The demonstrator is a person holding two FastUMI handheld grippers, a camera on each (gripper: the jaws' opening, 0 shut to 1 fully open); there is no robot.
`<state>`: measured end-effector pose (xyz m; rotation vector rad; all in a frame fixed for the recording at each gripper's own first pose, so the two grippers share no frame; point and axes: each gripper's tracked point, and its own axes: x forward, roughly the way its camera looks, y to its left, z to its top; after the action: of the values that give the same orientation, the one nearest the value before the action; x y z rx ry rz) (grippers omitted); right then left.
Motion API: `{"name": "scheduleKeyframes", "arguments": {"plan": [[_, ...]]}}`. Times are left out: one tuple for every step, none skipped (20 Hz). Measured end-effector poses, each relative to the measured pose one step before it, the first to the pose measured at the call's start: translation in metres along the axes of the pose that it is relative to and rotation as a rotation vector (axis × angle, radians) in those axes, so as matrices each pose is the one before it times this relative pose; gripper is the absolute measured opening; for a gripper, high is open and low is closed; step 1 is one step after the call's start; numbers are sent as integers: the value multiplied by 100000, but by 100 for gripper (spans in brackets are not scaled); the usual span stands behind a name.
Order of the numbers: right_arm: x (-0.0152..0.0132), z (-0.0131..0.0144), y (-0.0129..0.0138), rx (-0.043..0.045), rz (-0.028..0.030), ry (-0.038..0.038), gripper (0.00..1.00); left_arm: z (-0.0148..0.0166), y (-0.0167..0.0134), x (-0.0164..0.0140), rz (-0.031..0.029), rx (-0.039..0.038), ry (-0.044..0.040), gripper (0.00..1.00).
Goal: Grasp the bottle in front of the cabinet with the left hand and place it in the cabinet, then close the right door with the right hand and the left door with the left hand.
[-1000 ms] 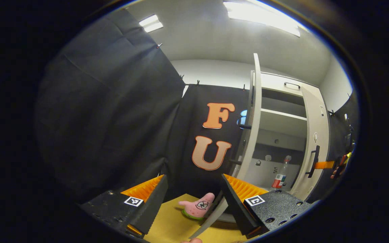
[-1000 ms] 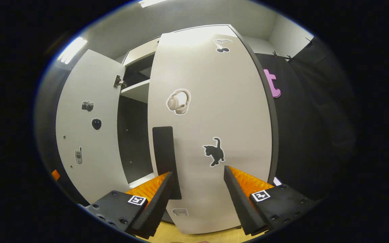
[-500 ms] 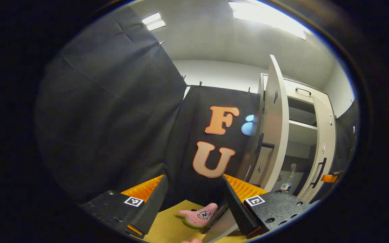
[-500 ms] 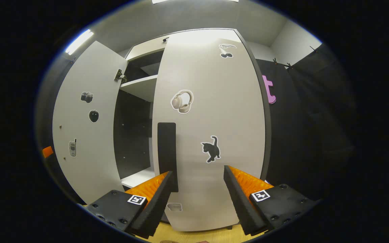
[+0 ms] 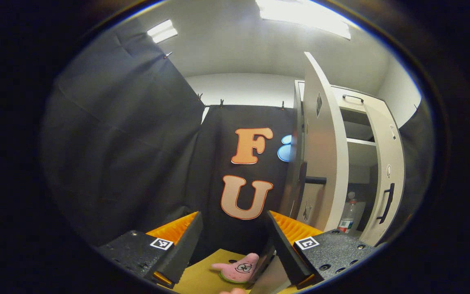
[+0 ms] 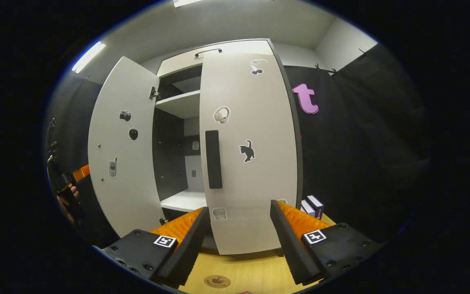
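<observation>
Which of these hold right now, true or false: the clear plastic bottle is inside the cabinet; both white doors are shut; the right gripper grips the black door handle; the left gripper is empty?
1. The clear plastic bottle with a red label stands inside the white cabinet. True.
2. Both doors are shut. False: the white left door stands wide open, and the white right door is near closed.
3. The right gripper grips the black door handle. False: it is open, short of the door.
4. The left gripper is empty. True: open.
</observation>
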<state>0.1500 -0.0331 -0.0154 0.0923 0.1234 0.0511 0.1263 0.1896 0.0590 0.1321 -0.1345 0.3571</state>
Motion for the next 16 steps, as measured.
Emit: {"name": "scheduleKeyframes", "arguments": {"plan": [[-610,-435,-561,1981,-715,772,97,156,-293,20,-1833,544,-143,93],[-625,-265,-846,1185,-1066,271,97,41,-292,-154,-1434,147,392,93],[-492,-192,-842,360,-961,160,98,40,-245,-151,-1145,-108,227,92],[-386,-227,-633,27,-255,430,98,-52,-567,-189,-661,-486,96,92],[-374,-170,-653,-39,-662,139,98,-71,-994,-168,-823,-596,539,92],[-347,11,-725,2,-1060,-288,98,7,-874,-215,-1213,-515,552,92],[-327,70,-540,37,-655,-385,98,-212,-995,-332,-1666,-220,931,92],[-418,144,-489,-228,-658,-457,98,-109,-1139,-196,-2032,-266,347,92],[-211,164,-582,-517,-1249,-668,98,-222,-1060,-132,-2402,-438,934,92],[-244,315,-559,-468,-1199,-980,98,-362,-1156,-103,-1928,-1097,1034,92],[-94,309,-381,-127,-796,-1039,98,-220,-1050,-95,-1569,-1495,436,92],[-241,279,-303,21,-161,-601,98,-193,-1147,35,-1344,-1271,-39,92],[-253,151,-293,-194,57,-340,98,-282,-1072,48,-1090,-881,417,89],[-229,178,-521,-639,-461,-390,98,-195,-1019,105,-1035,-358,283,92],[-240,142,-629,-869,-938,-250,98,-252,-896,238,-847,-61,-5,89],[-220,72,-557,-654,-1041,-113,98,-83,-849,317,-1217,518,-61,92]]}}
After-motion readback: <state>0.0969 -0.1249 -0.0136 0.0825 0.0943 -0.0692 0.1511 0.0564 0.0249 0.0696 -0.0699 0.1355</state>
